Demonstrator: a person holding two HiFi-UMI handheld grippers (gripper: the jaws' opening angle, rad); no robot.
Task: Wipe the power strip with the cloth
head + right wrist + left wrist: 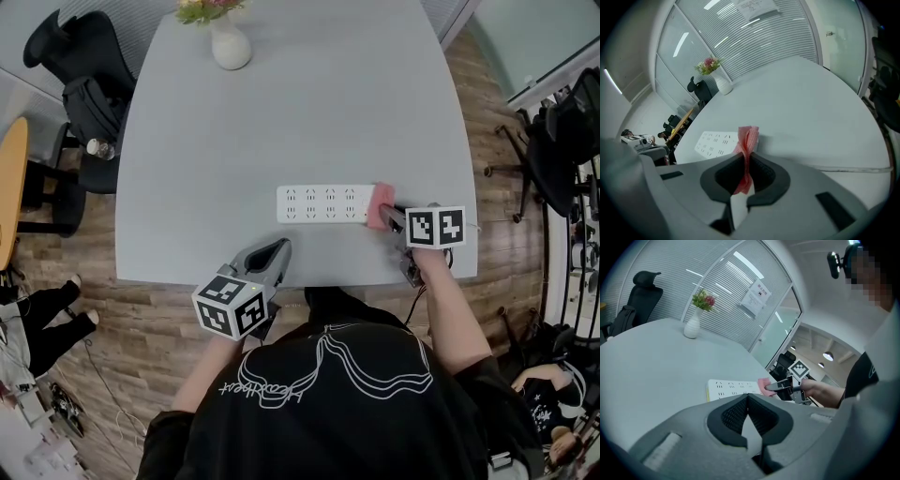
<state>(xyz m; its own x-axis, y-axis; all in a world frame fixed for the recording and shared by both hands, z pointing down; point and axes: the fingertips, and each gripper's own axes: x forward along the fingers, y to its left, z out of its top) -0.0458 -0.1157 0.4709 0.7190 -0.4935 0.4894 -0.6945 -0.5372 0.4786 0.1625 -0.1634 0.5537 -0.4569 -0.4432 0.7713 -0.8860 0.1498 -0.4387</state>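
Long white plastic power strip (325,203) lies flat at centre frame in the head view, on the pale grey tabletop (281,112), near its lower edge. Right tool (388,217) is clamped on a small pink folded cloth (380,206) — the cloth sits against the strip's right end, touching it. In the right gripper view the cloth is pinched upright between the jaws and sticks out past the tips. Left tool (278,249) is at lower centre-left over the tabletop edge, apart from the strip, jaws together at the tips, nothing between them. White vase with flowers (230,45) at top centre — black office chair (80,66) upper left, beside the tabletop.
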